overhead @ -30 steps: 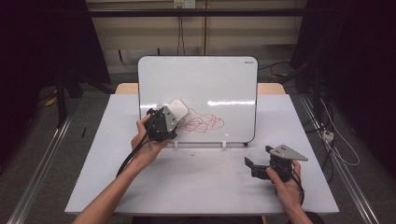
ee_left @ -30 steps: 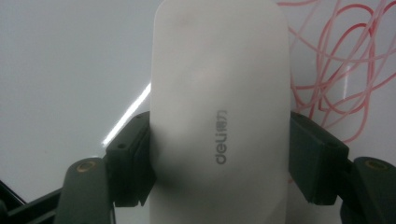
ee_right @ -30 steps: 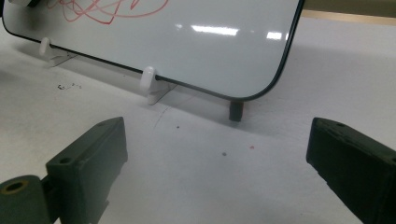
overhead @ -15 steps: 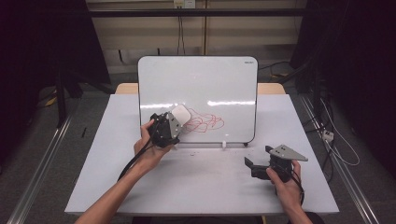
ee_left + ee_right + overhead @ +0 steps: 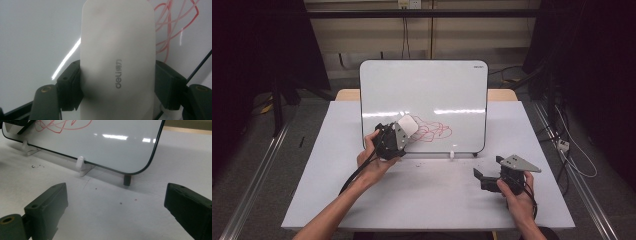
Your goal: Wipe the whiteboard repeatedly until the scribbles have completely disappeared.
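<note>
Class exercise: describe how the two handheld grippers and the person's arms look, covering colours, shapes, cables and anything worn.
Both grippers are black with two blocky jaws. The right gripper carries a grey three-cornered plate on top. A black cable trails from the left gripper along the forearm. The forearms are bare, with no sleeves in view.

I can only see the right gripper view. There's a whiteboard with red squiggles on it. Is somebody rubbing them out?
Observer: The left hand-held gripper is shut on a white eraser, held up at the whiteboard just beside the red scribble.
Operator: Is there writing on the eraser?
Observer: Yes, the left gripper view shows a grey "deli" logo printed on it.
Operator: Where is my gripper?
Observer: In the high view, the right hand-held gripper sits low over the table, in front of the board's right corner, jaws open with nothing between them.
Operator: Is the board flat on the table?
Observer: No, it stands tilted back on small white feet.
</note>
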Available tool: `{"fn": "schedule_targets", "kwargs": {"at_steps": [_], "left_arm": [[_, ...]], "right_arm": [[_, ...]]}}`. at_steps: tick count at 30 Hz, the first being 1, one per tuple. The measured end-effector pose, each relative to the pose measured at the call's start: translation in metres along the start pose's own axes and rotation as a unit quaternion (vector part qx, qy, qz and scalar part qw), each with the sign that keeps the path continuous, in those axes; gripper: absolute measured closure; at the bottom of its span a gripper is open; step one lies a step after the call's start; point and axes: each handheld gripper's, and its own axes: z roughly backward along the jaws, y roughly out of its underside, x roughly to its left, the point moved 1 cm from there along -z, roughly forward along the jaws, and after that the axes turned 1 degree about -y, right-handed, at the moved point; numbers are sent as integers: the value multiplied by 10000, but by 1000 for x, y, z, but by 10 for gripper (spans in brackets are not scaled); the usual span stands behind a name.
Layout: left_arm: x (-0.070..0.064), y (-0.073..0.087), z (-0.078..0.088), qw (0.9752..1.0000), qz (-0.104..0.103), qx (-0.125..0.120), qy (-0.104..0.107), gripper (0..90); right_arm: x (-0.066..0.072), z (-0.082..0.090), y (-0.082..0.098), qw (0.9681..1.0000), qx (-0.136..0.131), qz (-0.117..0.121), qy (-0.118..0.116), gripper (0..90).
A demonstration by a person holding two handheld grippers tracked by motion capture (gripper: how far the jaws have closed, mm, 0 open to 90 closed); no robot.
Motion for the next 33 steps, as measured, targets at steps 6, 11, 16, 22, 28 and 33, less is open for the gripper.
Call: {"fn": "schedule_targets", "kwargs": {"at_steps": [6,11,16,22,28,33], "left_arm": [[10,-8,-2,9999,122,-22,-7,311],[21,-17,-3,9998,214,-45,-34,311],[33,-24,-5,9997,235,-48,-61,312],[29,-26,-6,9997,164,-22,-182,312],[9,-29,-9,9999,-107,6,-99,312],[-7,-28,-10,9997,-249,-9,-13,312]], "right_arm": [[0,-1,0,10000,6,5,-6,50],[0,0,0,10000,-4,-1,-15,50],[0,0,0,10000,-5,-15,-23,50],[0,0,0,10000,-6,-5,-22,50],[0,0,0,10000,-2,7,-22,50],[0,0,0,10000,-4,12,-22,50]]}}
